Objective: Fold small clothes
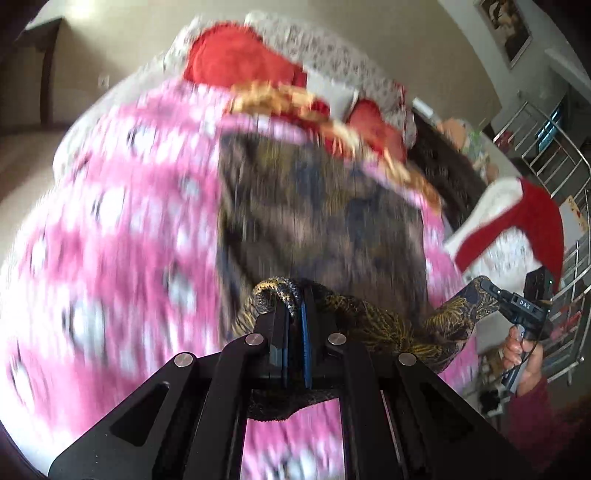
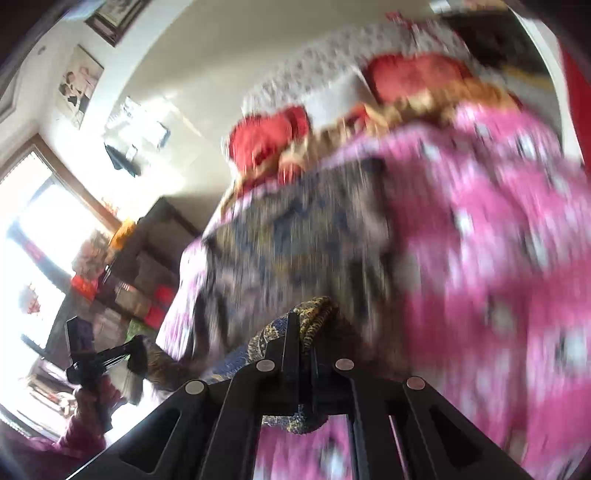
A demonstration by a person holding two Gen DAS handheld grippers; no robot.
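Blurred pink bedspread [image 1: 110, 240] lies beyond the dark patterned garment [image 1: 317, 206].

Only 1 label reads clearly: white letters "DAS" on the black right gripper [image 1: 484, 287] body; the framed wall pictures [image 1: 505, 27] stay illegible.

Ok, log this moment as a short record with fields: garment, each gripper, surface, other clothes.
garment: dark batik-print cloth, gold and blue pattern, near edge lifted
left gripper: shut on the cloth's edge
right gripper: shut on the same edge, further along
surface: pink patterned bedspread
other clothes: red garments at the far end
image quality: heavy motion blur
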